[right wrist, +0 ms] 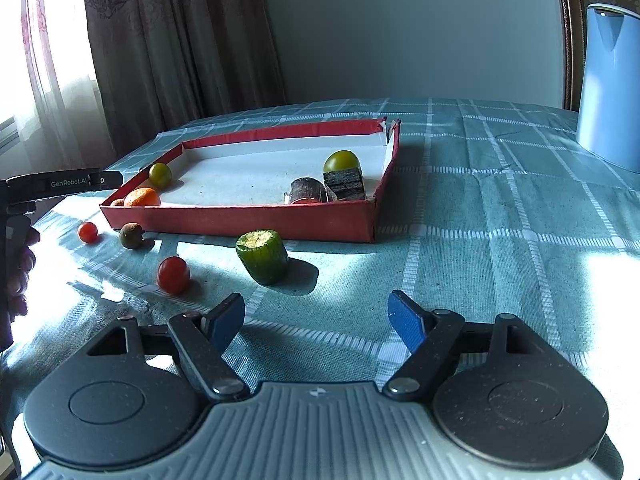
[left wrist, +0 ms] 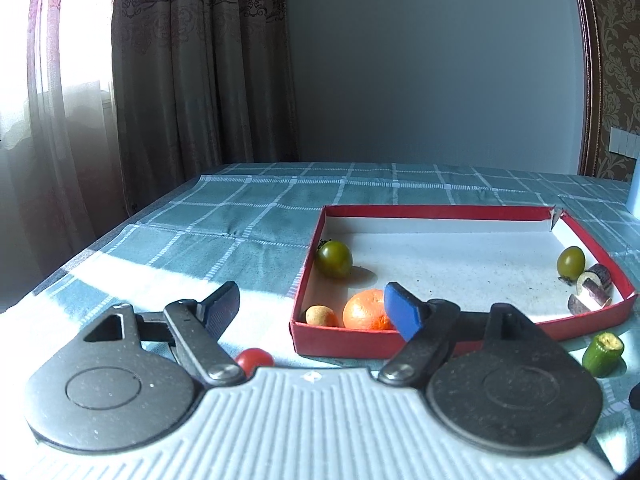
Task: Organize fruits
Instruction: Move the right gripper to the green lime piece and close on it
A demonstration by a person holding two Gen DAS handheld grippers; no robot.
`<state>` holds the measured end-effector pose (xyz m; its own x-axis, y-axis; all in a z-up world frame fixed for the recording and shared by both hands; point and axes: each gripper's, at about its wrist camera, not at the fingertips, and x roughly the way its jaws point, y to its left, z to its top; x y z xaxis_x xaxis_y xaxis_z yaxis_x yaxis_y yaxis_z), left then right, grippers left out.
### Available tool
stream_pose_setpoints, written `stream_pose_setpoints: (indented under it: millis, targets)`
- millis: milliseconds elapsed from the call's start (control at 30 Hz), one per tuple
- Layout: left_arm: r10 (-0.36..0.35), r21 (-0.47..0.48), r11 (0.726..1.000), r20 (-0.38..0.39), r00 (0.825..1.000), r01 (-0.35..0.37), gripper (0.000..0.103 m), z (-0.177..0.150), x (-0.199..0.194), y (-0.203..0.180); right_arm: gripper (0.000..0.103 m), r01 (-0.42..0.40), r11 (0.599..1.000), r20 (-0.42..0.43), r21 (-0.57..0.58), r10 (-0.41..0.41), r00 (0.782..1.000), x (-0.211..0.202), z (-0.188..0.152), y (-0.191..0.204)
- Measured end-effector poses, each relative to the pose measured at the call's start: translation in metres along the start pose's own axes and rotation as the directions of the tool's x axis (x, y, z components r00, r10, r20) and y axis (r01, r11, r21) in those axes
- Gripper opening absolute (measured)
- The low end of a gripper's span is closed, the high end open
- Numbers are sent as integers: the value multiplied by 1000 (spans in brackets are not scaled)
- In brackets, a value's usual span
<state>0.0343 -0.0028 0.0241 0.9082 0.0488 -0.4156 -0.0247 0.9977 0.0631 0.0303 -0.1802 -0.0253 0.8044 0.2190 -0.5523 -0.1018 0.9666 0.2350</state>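
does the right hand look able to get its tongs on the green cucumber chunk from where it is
Probably yes. The right tongs stand open and empty, and the cucumber chunk sits on bare tablecloth just ahead, outside the red tray, with nothing between.

We hold our left gripper (left wrist: 314, 306) low and tilted a little downward, and its two blue-padded fingers (left wrist: 402, 316) stand wide apart with nothing pressed between them. Our right gripper (right wrist: 316, 320) is also tilted downward, its jaws spread wide and empty. In the right wrist view we see our left hand (right wrist: 18, 272) at the left edge, its fingers wrapped around the dark handle of the left gripper.
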Motion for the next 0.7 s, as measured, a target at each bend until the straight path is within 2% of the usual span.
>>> stream_pose_setpoints:
  millis: [133, 267, 433, 533, 700]
  targets:
    - [-1, -20, 1000, -18, 1000, 0, 90, -11, -7, 7, 78, 1, 1000, 0, -2, -1, 1000, 0, 0, 0]
    - [21, -33, 999, 6, 1000, -21, 103, -20, -13, 19, 79, -7, 1000, 12, 12, 7, 1000, -2, 0, -3]
    - [-19, -157, 987, 20, 1000, 22, 103, -25, -15, 45, 79, -48, 998, 75, 52, 44, 996, -13, -1, -11]
    - [-25, -194, 981, 28, 999, 30, 103, -27, -15, 51, 79, -58, 996, 81, 64, 53, 995, -13, 2, -12]
    - [-31, -205, 978, 66, 997, 44, 103, -28, -21, 53, 79, -22, 999, 89, -33, 25, 996, 0, 14, 6]
